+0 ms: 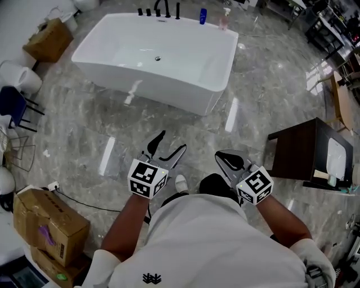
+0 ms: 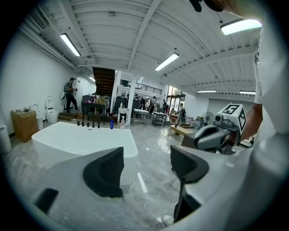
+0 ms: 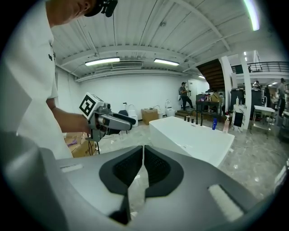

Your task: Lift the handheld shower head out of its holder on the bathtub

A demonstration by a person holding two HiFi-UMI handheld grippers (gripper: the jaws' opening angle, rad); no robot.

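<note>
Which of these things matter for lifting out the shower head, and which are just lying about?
Job: white freestanding bathtub; black tap and shower fittings on its far rim; left gripper, open; right gripper, shut.
Lying about: blue bottle; pink pump bottle; brown cardboard boxes; dark wooden side table.

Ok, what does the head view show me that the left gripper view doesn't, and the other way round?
Only the head view: the drain inside the bathtub, and the stacked cardboard boxes beside the person's left arm.

Only the left gripper view: the staircase, a person standing near it, and the ceiling lights.

Both: the bathtub itself, the black fittings and blue bottle on its far rim, the left gripper, open with nothing between its jaws, and the right gripper.
</note>
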